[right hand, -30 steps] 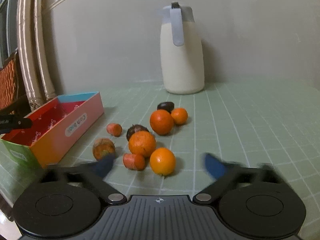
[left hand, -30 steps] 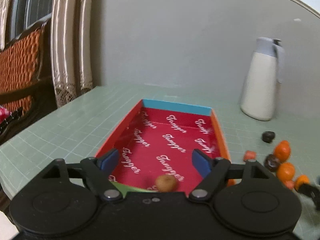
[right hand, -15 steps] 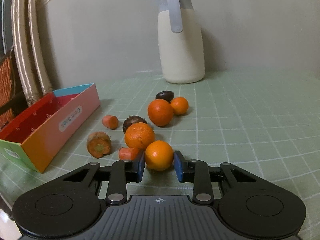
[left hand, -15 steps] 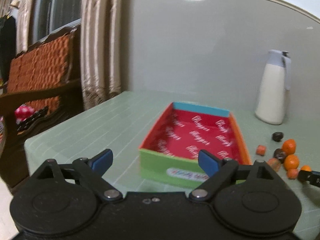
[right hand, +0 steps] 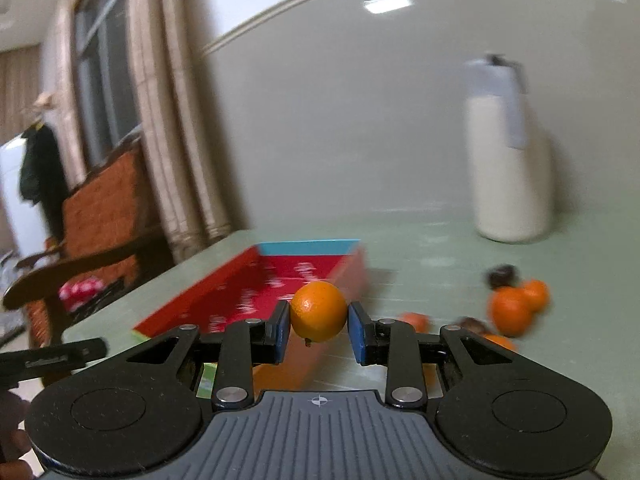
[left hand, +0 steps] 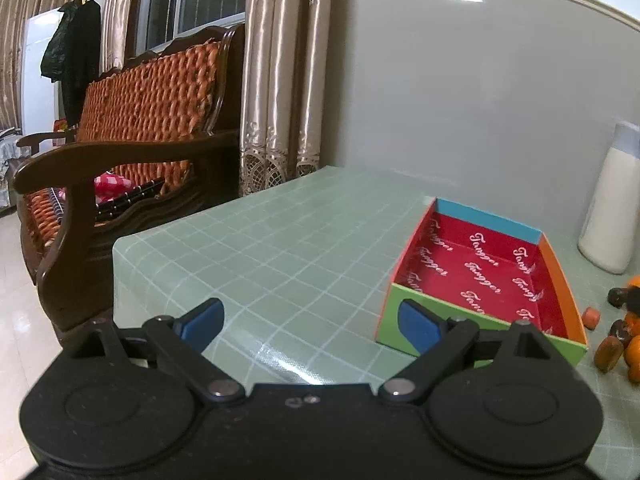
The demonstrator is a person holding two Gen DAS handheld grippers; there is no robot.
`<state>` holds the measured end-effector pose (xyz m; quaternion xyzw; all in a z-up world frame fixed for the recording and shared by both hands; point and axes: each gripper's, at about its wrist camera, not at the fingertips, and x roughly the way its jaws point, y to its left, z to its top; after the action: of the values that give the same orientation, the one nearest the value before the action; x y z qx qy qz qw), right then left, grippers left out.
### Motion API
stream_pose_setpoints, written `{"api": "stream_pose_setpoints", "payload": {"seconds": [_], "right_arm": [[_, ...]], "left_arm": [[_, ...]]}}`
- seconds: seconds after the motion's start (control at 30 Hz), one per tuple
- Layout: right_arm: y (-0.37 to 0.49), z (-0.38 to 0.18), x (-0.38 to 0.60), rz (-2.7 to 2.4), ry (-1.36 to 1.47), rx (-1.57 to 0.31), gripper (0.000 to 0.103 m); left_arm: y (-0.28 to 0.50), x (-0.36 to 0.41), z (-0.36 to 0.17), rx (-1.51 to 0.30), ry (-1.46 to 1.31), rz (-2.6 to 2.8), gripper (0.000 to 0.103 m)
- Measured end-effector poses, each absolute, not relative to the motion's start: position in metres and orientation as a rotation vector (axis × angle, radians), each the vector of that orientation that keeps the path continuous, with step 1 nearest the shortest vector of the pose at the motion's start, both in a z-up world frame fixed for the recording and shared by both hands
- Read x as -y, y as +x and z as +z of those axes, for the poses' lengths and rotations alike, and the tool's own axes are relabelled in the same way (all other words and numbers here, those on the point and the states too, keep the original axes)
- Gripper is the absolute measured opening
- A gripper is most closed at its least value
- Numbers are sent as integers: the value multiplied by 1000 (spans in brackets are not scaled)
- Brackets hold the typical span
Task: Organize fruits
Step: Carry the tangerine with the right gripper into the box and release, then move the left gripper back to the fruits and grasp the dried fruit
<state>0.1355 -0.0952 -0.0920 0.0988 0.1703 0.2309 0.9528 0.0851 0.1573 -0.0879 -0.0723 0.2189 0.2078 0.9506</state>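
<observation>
My right gripper (right hand: 319,332) is shut on an orange (right hand: 318,311) and holds it in the air just in front of the colourful box (right hand: 280,280). The box has a red printed inside and shows in the left wrist view (left hand: 480,276) on the green table. My left gripper (left hand: 310,322) is open and empty, low over the table left of the box's green end. Several oranges (right hand: 512,310) and dark fruits (right hand: 502,274) lie on the table right of the box; some show at the right edge of the left wrist view (left hand: 632,312).
A white jug (right hand: 510,160) stands at the back right of the table, also in the left wrist view (left hand: 612,208). A wooden bench with orange cushions (left hand: 132,120) stands off the table's left edge. Curtains (left hand: 280,72) hang behind.
My right gripper shut on the orange, lifted it and carried it left to the box. My left gripper drew back out of the box and swung left, still open.
</observation>
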Motion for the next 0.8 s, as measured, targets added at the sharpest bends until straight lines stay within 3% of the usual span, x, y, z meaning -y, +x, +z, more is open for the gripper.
{"api": "stream_pose_setpoints", "payload": {"seconds": [0.33, 0.4, 0.43, 0.47, 0.73, 0.8], "right_arm": [[144, -100, 45, 543, 93, -408, 31], [142, -102, 41, 546, 63, -417, 46], [140, -101, 40, 539, 56, -410, 73], [137, -100, 41, 526, 55, -390, 88], [131, -88, 77, 455, 129, -332, 90], [129, -88, 93, 392, 146, -327, 96]], "left_arm": [[81, -164, -89, -444, -179, 433, 88], [82, -164, -90, -446, -182, 434, 88], [82, -164, -90, -447, -183, 435, 88], [82, -164, -90, -448, -182, 435, 88], [85, -158, -91, -453, -169, 427, 88], [87, -155, -92, -453, -158, 414, 88]]}}
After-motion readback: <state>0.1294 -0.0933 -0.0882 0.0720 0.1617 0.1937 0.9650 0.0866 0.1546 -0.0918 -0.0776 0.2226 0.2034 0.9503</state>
